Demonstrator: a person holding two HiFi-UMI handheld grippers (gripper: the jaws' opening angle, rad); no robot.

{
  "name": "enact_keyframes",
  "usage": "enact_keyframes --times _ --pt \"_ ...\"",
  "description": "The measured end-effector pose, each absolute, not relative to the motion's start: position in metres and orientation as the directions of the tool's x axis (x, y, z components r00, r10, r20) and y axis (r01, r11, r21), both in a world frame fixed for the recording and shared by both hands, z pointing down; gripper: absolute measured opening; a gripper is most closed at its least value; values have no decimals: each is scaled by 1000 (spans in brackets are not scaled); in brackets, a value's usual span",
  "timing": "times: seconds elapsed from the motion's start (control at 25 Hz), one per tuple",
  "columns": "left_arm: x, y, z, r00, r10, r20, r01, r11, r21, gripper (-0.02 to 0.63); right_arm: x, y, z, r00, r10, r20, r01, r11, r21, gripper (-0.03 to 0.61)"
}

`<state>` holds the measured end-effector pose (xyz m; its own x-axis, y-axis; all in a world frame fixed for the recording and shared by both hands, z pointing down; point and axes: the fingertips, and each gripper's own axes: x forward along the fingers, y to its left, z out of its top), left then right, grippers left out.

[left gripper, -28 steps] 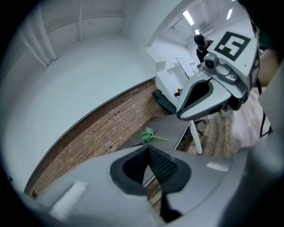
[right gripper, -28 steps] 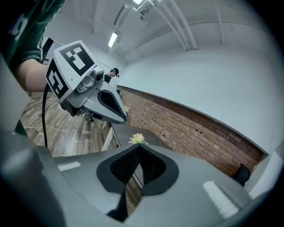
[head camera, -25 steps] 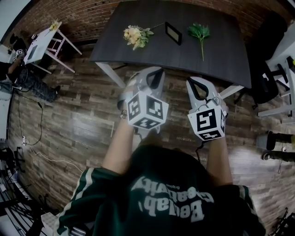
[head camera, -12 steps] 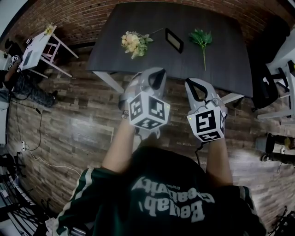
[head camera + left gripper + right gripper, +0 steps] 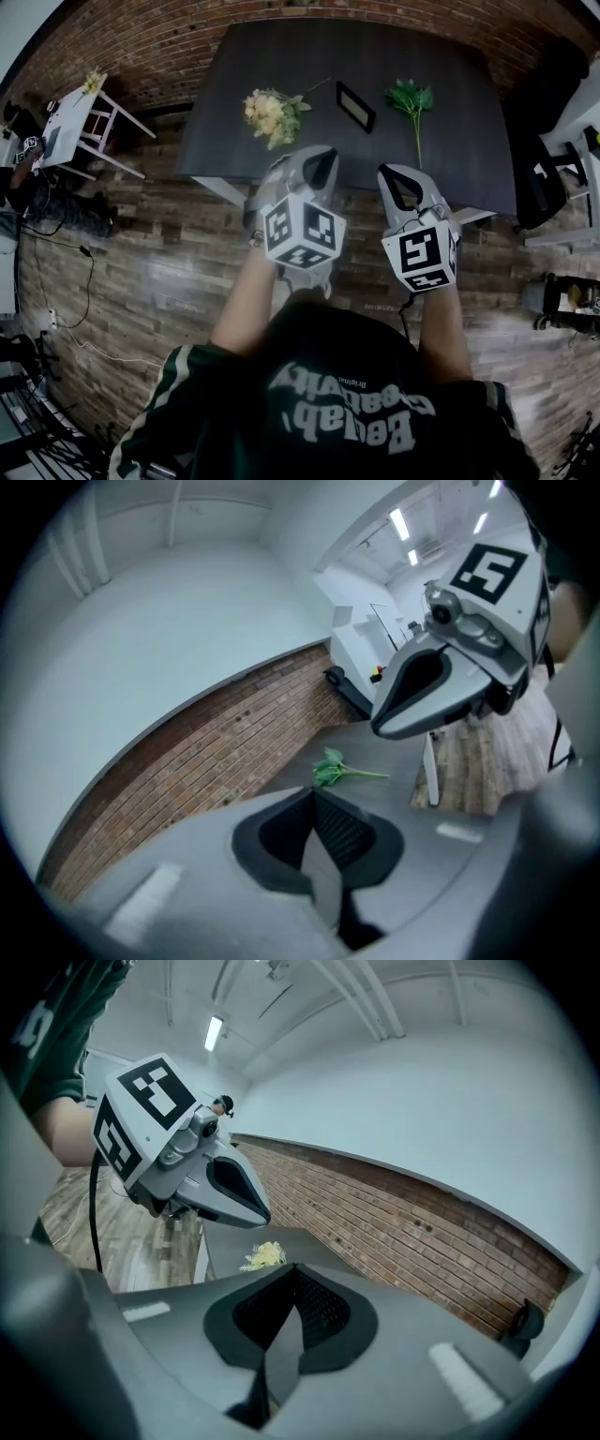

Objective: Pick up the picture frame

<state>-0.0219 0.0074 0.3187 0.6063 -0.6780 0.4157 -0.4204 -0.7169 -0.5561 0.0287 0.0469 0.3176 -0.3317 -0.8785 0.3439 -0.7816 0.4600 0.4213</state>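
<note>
Your left gripper (image 5: 317, 157) and right gripper (image 5: 399, 176) hover at the dark grey bench's (image 5: 281, 52) near edge, both closed and empty. Farther, the small black rectangular picture frame (image 5: 355, 106) lies between cream flowers (image 5: 267, 112), left, and a green sprig (image 5: 410, 97), right.

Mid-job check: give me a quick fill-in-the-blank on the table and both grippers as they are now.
1. On the table, the ____ lies between the flowers and the sprig.
2. In the head view, the flowers lie ____ of the frame.
3. The left gripper and right gripper both have jaws ____.
4. Between each pair of jaws there is ____.
Missing: frame; left; shut; nothing.
</note>
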Motion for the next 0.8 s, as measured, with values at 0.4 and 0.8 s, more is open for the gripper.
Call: enact_keyframes --times 0.4,0.8 --pt "-21 -66 314 634 -647 424 -372 -735 -566 3 31 -26 311 -269 -899 347 -811 405 421 6" --pt "-17 -123 319 672 -606 426 -342 -764 -546 3 33 -83 318 -227 -905 359 -836 371 406 7"
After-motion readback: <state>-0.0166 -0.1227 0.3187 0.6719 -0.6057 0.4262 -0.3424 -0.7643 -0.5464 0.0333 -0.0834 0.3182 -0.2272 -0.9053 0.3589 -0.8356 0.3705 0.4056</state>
